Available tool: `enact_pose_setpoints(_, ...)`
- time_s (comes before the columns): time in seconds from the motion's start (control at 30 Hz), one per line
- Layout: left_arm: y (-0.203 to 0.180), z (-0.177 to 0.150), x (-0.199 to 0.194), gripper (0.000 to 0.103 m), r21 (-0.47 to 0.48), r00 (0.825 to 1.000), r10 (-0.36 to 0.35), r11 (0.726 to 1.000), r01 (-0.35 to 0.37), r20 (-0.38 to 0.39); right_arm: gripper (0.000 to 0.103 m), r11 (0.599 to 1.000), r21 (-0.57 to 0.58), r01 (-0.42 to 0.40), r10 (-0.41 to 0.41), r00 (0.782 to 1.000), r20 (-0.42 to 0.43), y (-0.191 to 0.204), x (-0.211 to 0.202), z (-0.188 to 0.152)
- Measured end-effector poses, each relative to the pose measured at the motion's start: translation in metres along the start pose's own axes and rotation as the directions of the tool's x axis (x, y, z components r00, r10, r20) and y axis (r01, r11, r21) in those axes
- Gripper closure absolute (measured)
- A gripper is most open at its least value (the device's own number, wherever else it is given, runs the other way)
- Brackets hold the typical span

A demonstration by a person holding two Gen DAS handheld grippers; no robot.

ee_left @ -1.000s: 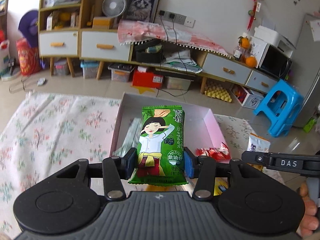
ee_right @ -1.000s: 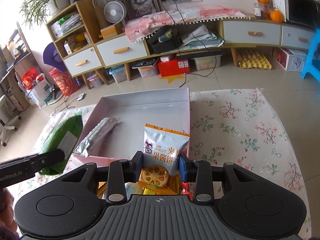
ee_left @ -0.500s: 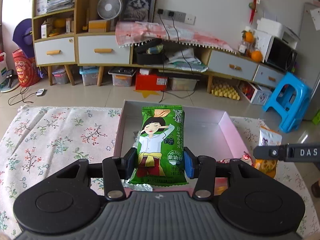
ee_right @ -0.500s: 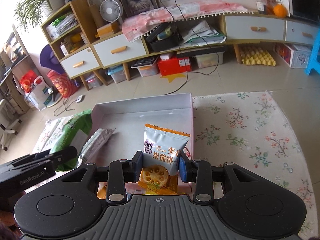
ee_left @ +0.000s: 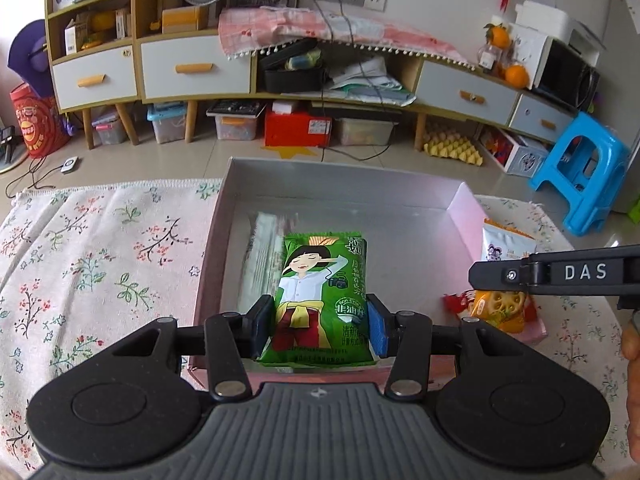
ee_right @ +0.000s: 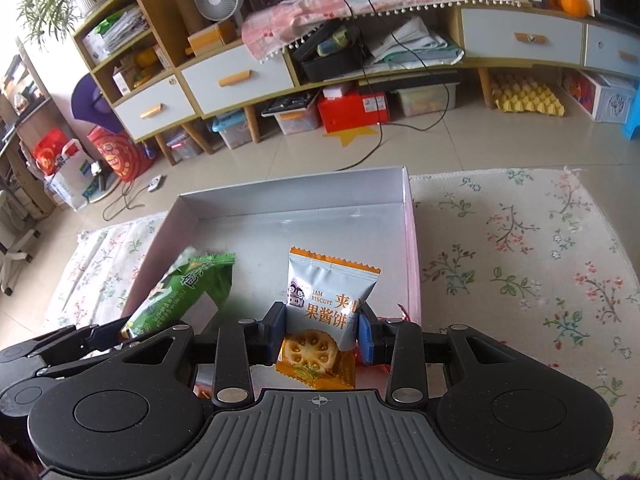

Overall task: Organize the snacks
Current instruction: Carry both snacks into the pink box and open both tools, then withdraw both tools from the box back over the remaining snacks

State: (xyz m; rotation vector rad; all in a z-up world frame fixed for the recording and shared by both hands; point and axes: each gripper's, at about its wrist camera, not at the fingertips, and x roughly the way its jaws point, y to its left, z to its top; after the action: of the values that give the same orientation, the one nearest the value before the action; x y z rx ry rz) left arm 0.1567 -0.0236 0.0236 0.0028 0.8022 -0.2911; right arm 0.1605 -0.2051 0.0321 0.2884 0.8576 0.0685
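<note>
Over an open box (ee_left: 460, 208), left gripper (ee_left: 322, 326) clamps a green snack packet (ee_left: 324, 296), right gripper (ee_right: 322, 330) a biscuit packet (ee_right: 330, 292) (both upright); lower each flat onto bare floor before releasing.

Glossy green snack packet with cartoon girl (ee_left: 322, 300) held upright over open grey shallow cardboard box with pink outer walls (ee_left: 460, 210); silver-and-orange jam biscuit pouch (ee_right: 330, 304) upright near box's right wall; silver foil-wrapped bar (ee_left: 262, 256) flat inside, left; small red-wrapped candy (ee_left: 456, 303) at near right corner.
</note>
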Motion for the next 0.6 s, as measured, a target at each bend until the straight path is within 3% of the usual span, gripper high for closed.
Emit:
enact_pose_setpoints(0.33,0.003,0.002,-0.007,0.052,0.006,1.0,-0.013,1.0,0.013,0.029,0.065,0.998,0.05,-0.039,0.039,0.999,-0.003,-0.005,-0.002,0.001)
enact_pose_setpoints(0.6,0.004,0.007,-0.021,0.053,0.006,0.997,-0.005,1.0,0.005,0.075,0.059,0.995,0.068,-0.067,0.066,0.998,0.016,-0.005,-0.033,0.008)
